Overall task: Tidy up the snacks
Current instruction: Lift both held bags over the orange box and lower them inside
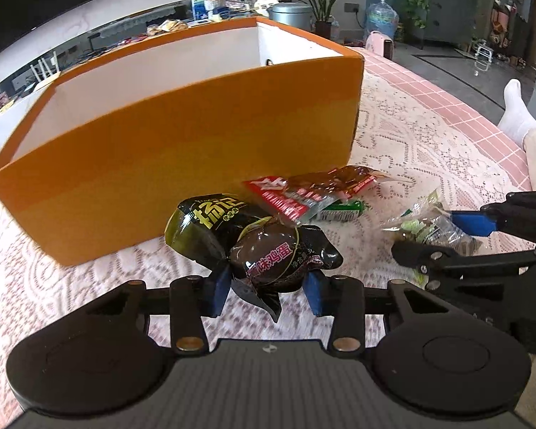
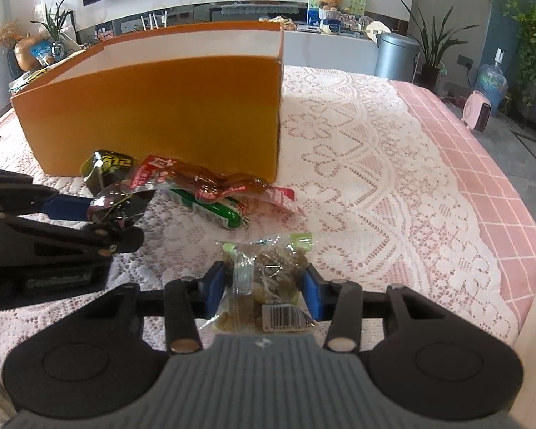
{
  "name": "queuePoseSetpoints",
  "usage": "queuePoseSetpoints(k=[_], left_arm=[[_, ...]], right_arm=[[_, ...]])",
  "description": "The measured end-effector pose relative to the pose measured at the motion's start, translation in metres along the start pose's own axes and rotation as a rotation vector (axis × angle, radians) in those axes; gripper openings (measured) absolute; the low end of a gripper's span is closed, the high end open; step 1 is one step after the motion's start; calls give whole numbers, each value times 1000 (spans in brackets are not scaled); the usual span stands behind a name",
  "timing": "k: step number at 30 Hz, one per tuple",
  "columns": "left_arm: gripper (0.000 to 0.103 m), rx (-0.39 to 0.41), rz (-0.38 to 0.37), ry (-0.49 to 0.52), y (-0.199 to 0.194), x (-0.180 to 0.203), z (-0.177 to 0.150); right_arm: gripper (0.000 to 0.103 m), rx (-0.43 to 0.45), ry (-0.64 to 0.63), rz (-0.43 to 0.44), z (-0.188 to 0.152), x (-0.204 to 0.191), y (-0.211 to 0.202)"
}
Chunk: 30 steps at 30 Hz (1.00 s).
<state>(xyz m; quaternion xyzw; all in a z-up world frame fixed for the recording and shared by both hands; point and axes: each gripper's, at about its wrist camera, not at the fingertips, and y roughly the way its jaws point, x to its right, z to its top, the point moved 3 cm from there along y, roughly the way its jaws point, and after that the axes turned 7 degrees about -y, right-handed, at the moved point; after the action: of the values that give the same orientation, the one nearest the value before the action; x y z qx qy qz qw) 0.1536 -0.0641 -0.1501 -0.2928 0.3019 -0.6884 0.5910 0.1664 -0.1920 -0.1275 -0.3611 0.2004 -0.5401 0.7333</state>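
Lace-covered bench (image 2: 375, 164), orange box (image 1: 196, 150) at the back. Left gripper (image 1: 264, 291) clenched on a dark egg packet (image 1: 268, 254); right gripper (image 2: 264, 291) grasping a clear snack bag (image 2: 264, 275). Pick-up step; next, I judge, lift both over the box wall and let go inside.

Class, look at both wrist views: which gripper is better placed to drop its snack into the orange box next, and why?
Probably the left gripper: it grips the dark egg packet right beside the orange box. The right gripper, around the clear packet, sits farther from it.

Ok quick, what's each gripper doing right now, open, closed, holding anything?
Left gripper: closed on the dark shiny plastic egg snack packet.
Right gripper: closed on the clear plastic packet of greenish-brown snack.
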Motion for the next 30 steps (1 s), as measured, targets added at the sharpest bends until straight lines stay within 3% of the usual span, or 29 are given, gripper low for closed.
queuePoseSetpoints(k=[17, 30], left_arm=[[48, -47, 15, -78, -46, -24, -17], [48, 77, 29, -147, -95, -45, 0]], right_arm=[[43, 32, -53, 66, -2, -31, -34], [43, 94, -91, 101, 9, -49, -69]])
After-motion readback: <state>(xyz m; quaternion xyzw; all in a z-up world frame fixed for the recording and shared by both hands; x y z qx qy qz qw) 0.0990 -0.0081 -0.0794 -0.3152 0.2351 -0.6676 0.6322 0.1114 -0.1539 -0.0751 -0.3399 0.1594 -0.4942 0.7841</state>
